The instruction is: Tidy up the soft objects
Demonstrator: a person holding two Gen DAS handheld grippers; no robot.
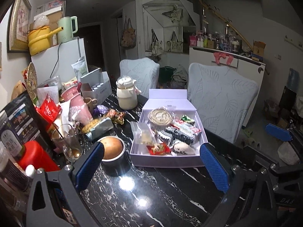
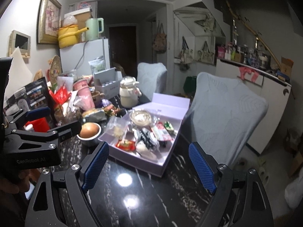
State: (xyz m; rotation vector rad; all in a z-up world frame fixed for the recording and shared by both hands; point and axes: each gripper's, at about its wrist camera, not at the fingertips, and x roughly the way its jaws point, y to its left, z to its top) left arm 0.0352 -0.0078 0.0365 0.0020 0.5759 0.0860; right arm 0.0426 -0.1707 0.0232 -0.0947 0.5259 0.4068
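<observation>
Black marble-look table (image 1: 161, 198), glossy, white veins, lamp glare on it. I've got both grippers low over the near edge, pointing at a pale lilac cardboard box (image 1: 166, 160) with its hinged lid (image 1: 167, 97) standing up at the back.

Left gripper (image 1: 151, 166): jaws spread wide, nothing between the ribbed blue pads (image 1: 215, 170), only bare tabletop. Right gripper (image 2: 149, 167): also spread, nothing pinched, box corner sits just beyond the tips. From the right wrist camera I see the left gripper's black body at the left edge.

Soft stuff is all inside the box: a black-and-white striped knit roll (image 1: 178, 135) in the middle, a whitish fabric lump (image 1: 184, 148) at the near right corner touching it, a clear zip bag (image 1: 144, 134) with pale crumbly contents on the left, a red crinkly packet (image 1: 158, 149) at the near wall, a coil of cream cord in clear wrap (image 1: 161, 117) toward the back, a pink-and-white flat wrapper (image 1: 186, 126) and a small green foil piece (image 1: 187, 118) on the right.

Left of the box: short round metal tin (image 1: 113, 158) with a smooth brown egg-shaped thing (image 1: 111, 147) sitting in it, near but not touching the box. Behind it a silver foil pack (image 1: 100, 127), a cream ceramic jar with lid (image 1: 126, 94), clear glasses (image 1: 68, 141), a red tin (image 1: 37, 157), more packet clutter. Two chairs with pale leaf-pattern covers (image 1: 221, 102) on the far side.
</observation>
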